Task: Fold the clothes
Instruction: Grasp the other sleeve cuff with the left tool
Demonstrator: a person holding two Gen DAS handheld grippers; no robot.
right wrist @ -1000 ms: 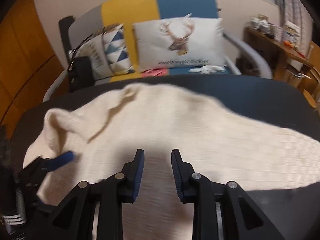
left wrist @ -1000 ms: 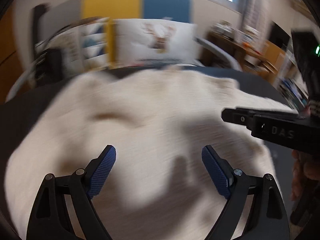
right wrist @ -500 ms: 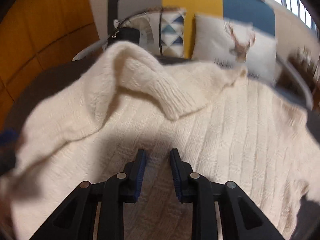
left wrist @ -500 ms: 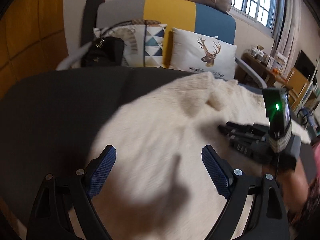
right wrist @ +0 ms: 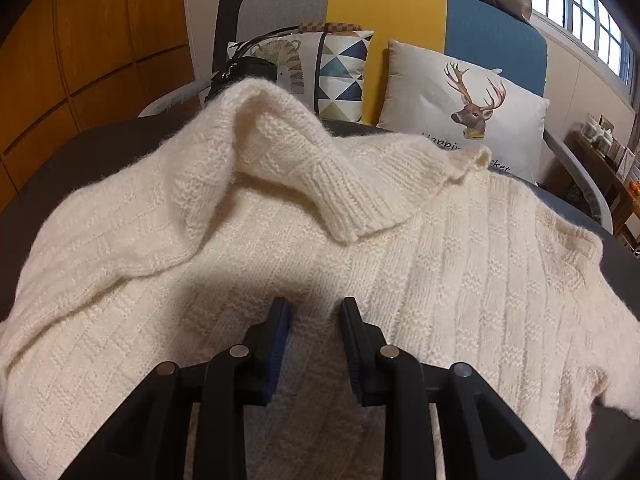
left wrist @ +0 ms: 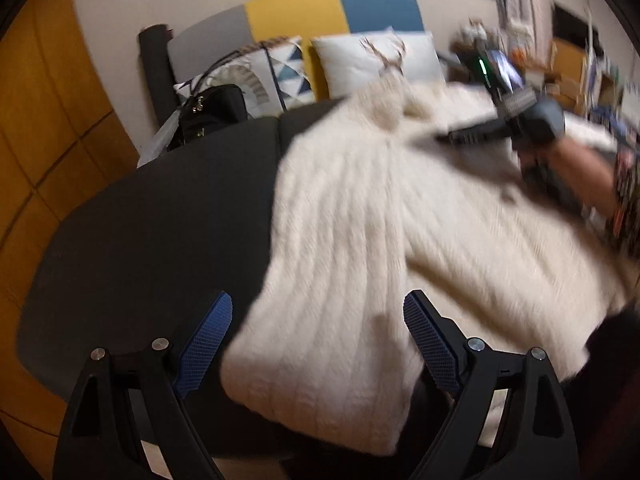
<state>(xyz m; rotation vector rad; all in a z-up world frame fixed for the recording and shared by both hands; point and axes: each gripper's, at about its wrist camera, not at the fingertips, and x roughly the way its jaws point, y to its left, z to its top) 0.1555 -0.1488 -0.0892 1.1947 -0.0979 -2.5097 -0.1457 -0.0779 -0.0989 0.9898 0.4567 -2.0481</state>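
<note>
A cream knit sweater [left wrist: 340,240] lies spread on the dark round table [left wrist: 140,220]. One sleeve with a ribbed cuff [right wrist: 352,208] is folded over the body of the sweater [right wrist: 460,248]. My left gripper [left wrist: 318,300] hangs open and wide above the sweater's near left edge, with nothing held. My right gripper [right wrist: 315,305] stands narrow, with a ridge of the knit pinched between its blue pads. In the left wrist view the right gripper [left wrist: 448,136] rests low on the far side of the sweater, held by a person's hand [left wrist: 580,168].
Behind the table [right wrist: 100,140] stands a grey, yellow and blue sofa [right wrist: 384,12] with a deer cushion [right wrist: 464,120], a triangle cushion [right wrist: 340,72] and a black bag [left wrist: 212,112]. Wooden panels [right wrist: 80,40] fill the left. A cluttered shelf [right wrist: 608,152] is at the right.
My left gripper swept left across the sweater to its left edge, staying open. My right gripper shifted over the sweater, a sleeve came to lie folded over the body, then it held still.
</note>
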